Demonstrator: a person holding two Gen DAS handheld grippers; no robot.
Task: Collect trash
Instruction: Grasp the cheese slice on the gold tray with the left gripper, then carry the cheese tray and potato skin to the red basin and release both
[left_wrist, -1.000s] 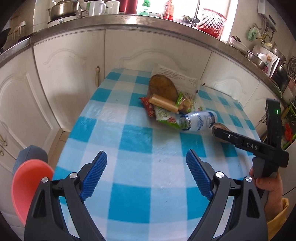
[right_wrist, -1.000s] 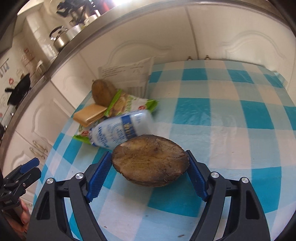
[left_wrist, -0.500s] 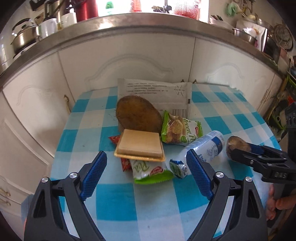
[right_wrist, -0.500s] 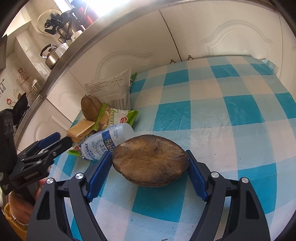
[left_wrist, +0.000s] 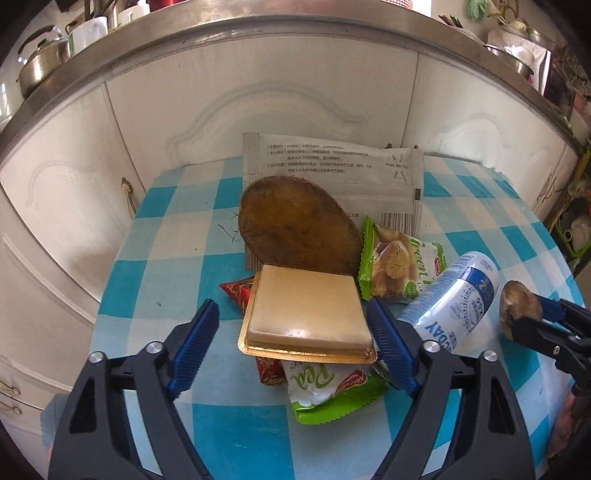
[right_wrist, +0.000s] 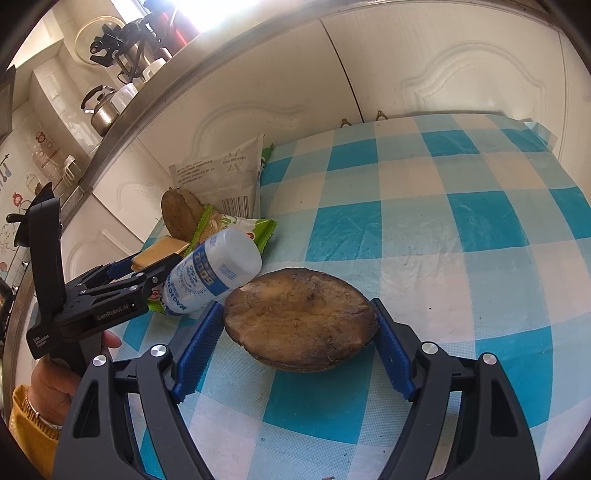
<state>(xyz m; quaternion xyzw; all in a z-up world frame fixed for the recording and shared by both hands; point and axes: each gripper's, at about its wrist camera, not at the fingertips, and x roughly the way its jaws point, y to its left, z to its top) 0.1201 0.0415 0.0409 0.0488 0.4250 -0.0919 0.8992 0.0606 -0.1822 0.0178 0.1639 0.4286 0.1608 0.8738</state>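
Your left tool (left_wrist: 291, 349) has just been closing around the tan block on its gold tray (left_wrist: 308, 317), low centre of the left view. One pad seems to touch the tray's right edge while the other stands clear, so nothing is gripped yet. Centre the block, pinch the tray's sides rather than the green wrapper (left_wrist: 334, 389) beneath, then lift straight up.

Your right tool (right_wrist: 297, 334) is clamped on the brown husk piece (right_wrist: 299, 319), lower centre of the right view; keep it steady.

Readable writing: "GenRoboAI" on the left tool's body, "Green" on a snack packet (left_wrist: 400, 267), "DAY" on the white bottle (left_wrist: 452, 301).
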